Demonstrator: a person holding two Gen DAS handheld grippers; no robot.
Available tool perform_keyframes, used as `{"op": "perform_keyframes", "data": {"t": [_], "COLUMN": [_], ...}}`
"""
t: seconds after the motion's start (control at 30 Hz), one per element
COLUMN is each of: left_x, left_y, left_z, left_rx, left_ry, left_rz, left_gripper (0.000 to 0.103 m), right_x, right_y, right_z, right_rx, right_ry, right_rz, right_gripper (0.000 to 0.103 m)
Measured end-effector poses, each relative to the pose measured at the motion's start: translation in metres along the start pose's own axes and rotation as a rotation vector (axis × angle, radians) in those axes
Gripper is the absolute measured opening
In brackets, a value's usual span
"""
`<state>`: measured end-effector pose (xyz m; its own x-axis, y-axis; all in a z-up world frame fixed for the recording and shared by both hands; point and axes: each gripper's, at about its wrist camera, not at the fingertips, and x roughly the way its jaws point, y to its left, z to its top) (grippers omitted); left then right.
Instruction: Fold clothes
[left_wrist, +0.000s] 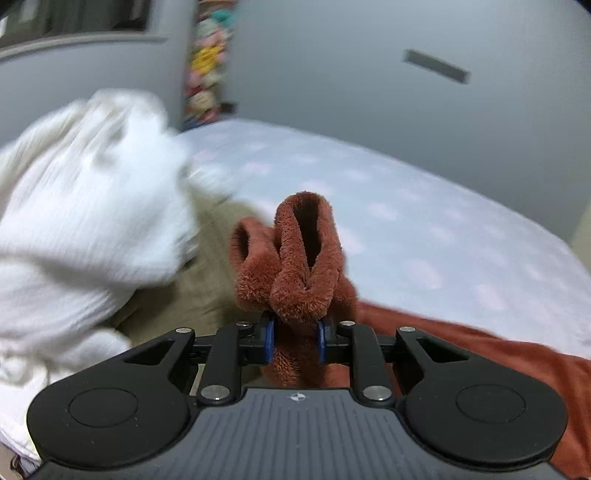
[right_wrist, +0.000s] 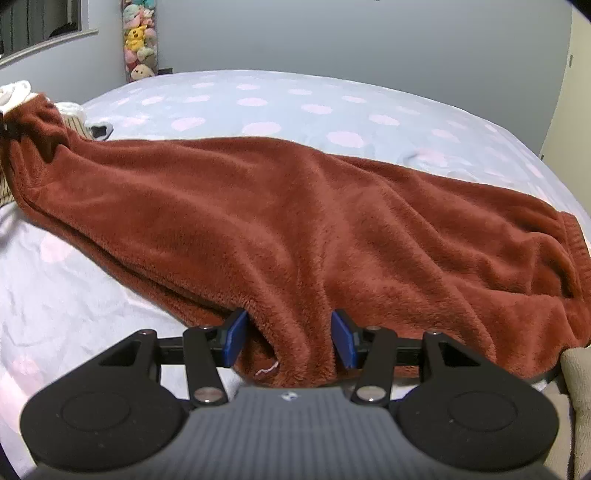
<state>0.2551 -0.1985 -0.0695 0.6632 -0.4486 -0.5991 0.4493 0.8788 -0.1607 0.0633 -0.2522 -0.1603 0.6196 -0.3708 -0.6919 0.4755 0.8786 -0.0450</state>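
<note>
A bed (right_wrist: 332, 99) with a spotted sheet carries a rust-brown fleece garment (right_wrist: 295, 221) stretched across it. A blurred white cloth pile (left_wrist: 85, 206) lies at its left end. The right gripper (right_wrist: 290, 339) has jaws half open around a fleece fold. The left gripper (left_wrist: 295, 339) has jaws pinched on a bunched corner.

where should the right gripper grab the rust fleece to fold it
At the near hem of the rust fleece, coming in from the bed's front edge. The fabric bunches there between the right gripper pads; the left gripper pinches the far end.
</note>
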Motion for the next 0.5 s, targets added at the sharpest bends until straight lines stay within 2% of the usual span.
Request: {"op": "perform_keyframes", "data": {"t": [0.13, 0.23, 0.37, 0.5], "left_x": [-0.014, -0.022, -0.015, 0.001], "left_y": [-0.063, -0.114, -0.181, -0.225], "left_z": [0.011, -0.001, -0.038, -0.092], "left_rx": [0.099, 0.18, 0.348, 0.483], "left_ry": [0.0, 0.01, 0.044, 0.099], "left_rz": [-0.088, -0.176, -0.243, -0.258], "left_gripper": [0.018, 0.018, 0.018, 0.018], "right_x": [-0.005, -0.008, -0.007, -0.006], "right_y": [-0.006, -0.01, -0.018, -0.026], "right_z": [0.001, 0.001, 0.0, -0.002], "right_rx": [0.036, 0.066, 0.114, 0.16], "right_ry": [-0.023, -0.037, -0.032, -0.025], "right_rz": [0.009, 0.015, 0.008, 0.018], "right_gripper": [0.054, 0.054, 0.054, 0.054]}}
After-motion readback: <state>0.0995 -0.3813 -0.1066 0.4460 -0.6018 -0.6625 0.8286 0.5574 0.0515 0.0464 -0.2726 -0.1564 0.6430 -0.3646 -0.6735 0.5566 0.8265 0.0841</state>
